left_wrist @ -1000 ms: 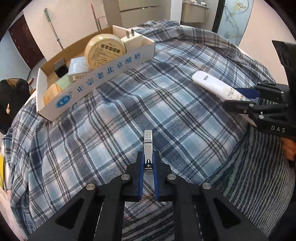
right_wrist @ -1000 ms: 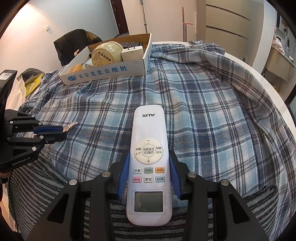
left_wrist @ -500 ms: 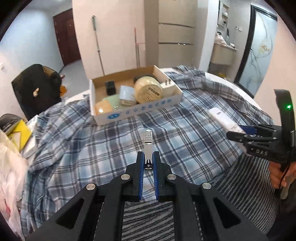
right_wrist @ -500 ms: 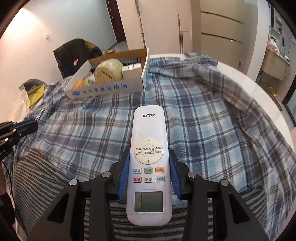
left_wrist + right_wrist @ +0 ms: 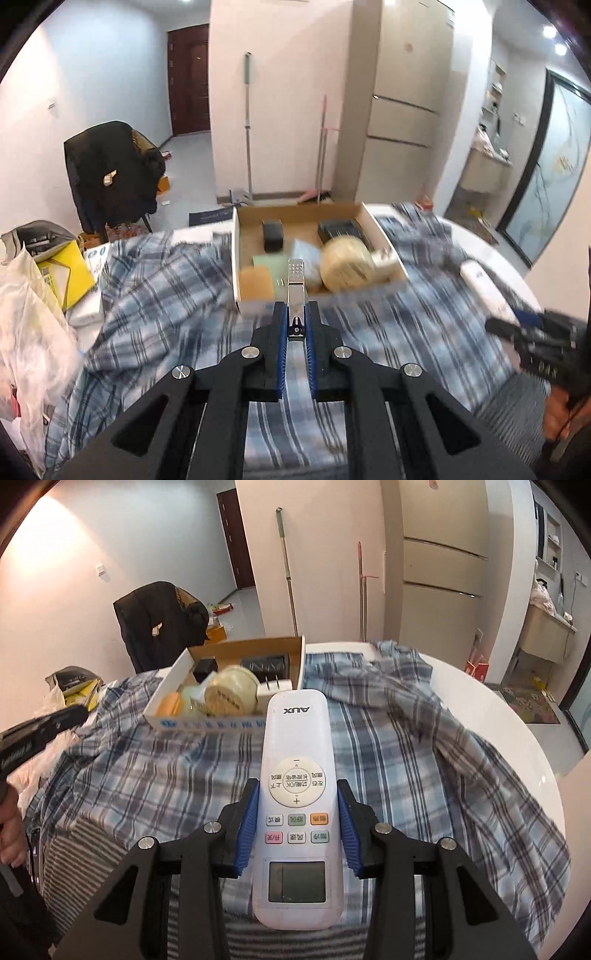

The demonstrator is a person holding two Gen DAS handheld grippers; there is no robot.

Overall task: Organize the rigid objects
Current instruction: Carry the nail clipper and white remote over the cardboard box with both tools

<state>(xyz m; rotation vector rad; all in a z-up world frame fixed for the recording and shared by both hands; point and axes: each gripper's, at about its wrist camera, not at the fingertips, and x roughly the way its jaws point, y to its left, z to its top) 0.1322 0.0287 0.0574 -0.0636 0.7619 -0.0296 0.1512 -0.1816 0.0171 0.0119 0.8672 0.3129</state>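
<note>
Now both grippers have lifted clear of the plaid cloth (image 5: 388, 746): the left gripper (image 5: 296, 328) stays clamped on the nail clipper (image 5: 296, 291) and the right gripper (image 5: 297, 834) on the white remote (image 5: 295, 775). Each item hangs short of the cardboard box (image 5: 380, 229), so delivery probably comes next.

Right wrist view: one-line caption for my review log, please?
Right gripper clamps a white AUX remote above plaid cloth, facing a cardboard box.

White remote (image 5: 295, 794) in tool (image 5: 296, 834)
</note>
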